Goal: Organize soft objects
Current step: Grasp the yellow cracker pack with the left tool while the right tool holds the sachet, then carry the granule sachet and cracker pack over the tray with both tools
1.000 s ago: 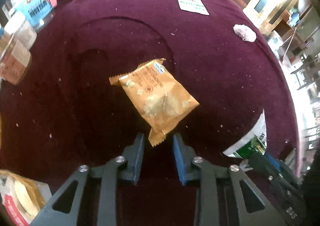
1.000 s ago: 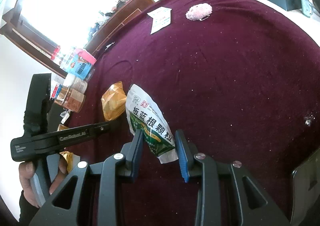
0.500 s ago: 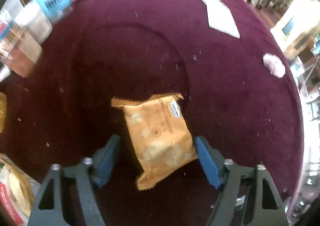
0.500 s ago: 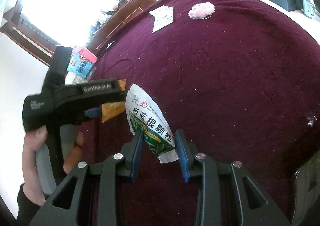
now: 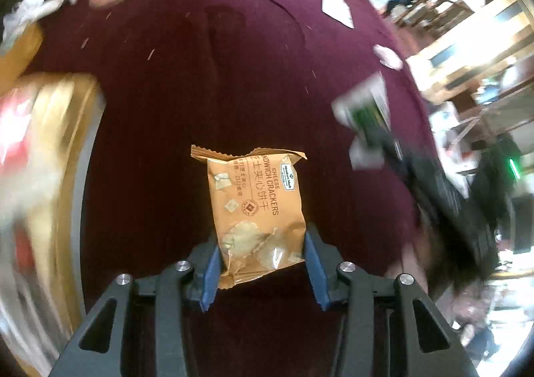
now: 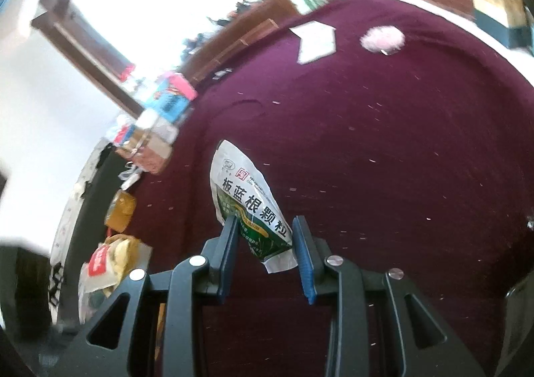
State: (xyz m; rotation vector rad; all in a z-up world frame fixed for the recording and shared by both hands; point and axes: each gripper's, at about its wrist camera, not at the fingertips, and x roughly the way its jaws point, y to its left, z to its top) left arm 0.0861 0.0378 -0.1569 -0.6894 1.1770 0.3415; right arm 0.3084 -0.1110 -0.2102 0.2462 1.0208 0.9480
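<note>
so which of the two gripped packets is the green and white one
The packet with Chinese lettering in the right gripper; the left gripper has the orange cheese cracker packet.

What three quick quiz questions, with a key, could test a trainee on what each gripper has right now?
1. Which packet sits between the left gripper fingers?
2. True or false: the right gripper holds the green-and-white printed sachet.
3. Which lies farther across the maroon tablecloth in the right wrist view: the white paper sheet or the sachet?

Key:
1. The orange cheese sandwich cracker packet; the jaws are closing on its sides.
2. True.
3. The paper sheet, beside a pink fluffy puff.
</note>
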